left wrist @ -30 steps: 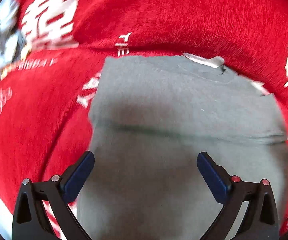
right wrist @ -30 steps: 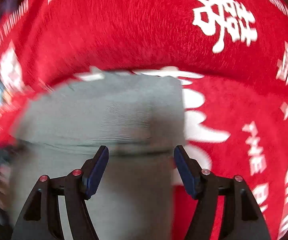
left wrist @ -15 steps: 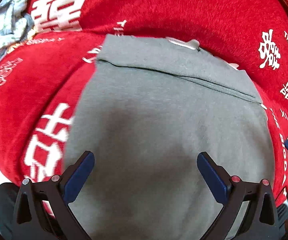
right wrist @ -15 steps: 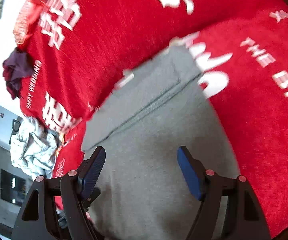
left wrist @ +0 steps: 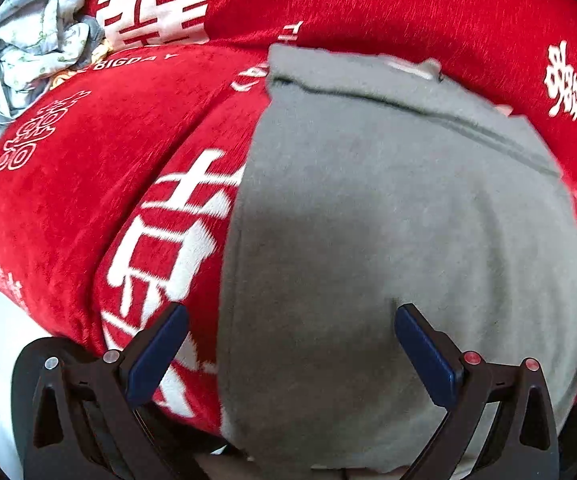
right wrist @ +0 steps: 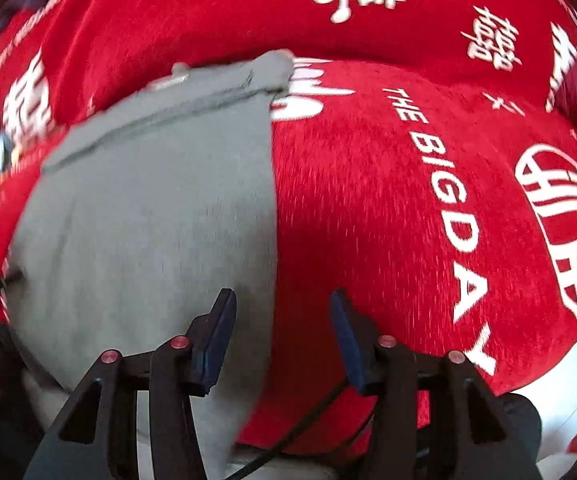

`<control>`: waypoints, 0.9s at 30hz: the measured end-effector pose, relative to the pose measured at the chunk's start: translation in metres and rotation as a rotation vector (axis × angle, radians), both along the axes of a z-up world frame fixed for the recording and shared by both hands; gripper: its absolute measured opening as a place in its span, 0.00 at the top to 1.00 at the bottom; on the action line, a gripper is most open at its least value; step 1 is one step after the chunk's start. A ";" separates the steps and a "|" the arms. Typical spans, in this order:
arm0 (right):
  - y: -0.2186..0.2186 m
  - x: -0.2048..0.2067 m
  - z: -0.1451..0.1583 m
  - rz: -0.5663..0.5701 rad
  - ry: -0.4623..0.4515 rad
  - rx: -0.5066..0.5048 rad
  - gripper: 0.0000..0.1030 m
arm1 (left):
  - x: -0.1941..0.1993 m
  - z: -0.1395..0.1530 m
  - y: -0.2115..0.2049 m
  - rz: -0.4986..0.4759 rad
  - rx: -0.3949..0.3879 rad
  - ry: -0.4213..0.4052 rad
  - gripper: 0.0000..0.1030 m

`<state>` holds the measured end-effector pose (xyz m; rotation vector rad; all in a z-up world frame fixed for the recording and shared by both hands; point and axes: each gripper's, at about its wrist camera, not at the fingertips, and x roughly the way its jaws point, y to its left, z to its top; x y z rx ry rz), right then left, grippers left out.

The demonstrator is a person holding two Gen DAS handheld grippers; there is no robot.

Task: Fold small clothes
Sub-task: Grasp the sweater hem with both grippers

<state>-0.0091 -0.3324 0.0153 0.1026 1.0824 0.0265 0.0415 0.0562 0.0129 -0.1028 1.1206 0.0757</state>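
Garment (left wrist: 388, 240) lay flat on red cover (left wrist: 88, 200), ahead of both tongs. Left tongs (left wrist: 292, 344) gaped wide, empty; right tongs (right wrist: 282, 332) released, straddling garment's right edge. We judged risk: pinching cover along with cloth.

White "THE BIG DAY" lettering runs across the red blanket (right wrist: 368, 208).

The garment (left wrist: 388, 240) lies flat on the blanket (left wrist: 88, 200), its seamed edge at the far end; ahead of the left gripper (left wrist: 290, 346) it fills the space between the fingers — its left edge runs just inside the left finger; ahead of the right gripper (right wrist: 282, 338) its right edge passes between the fingers; a crumpled cloth heap (left wrist: 24, 52) sits far left, beyond the blanket's fold.
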 end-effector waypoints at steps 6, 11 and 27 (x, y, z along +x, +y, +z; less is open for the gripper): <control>0.014 0.001 0.005 0.079 0.038 -0.133 0.51 | -0.009 -0.001 0.014 -0.112 -0.047 0.146 0.00; -0.006 -0.009 -0.003 0.110 0.153 0.028 0.47 | -0.034 -0.004 0.038 -0.190 -0.159 0.236 0.00; 0.018 -0.038 -0.021 0.338 0.293 0.166 0.55 | -0.035 -0.040 -0.001 -0.280 -0.084 0.409 0.45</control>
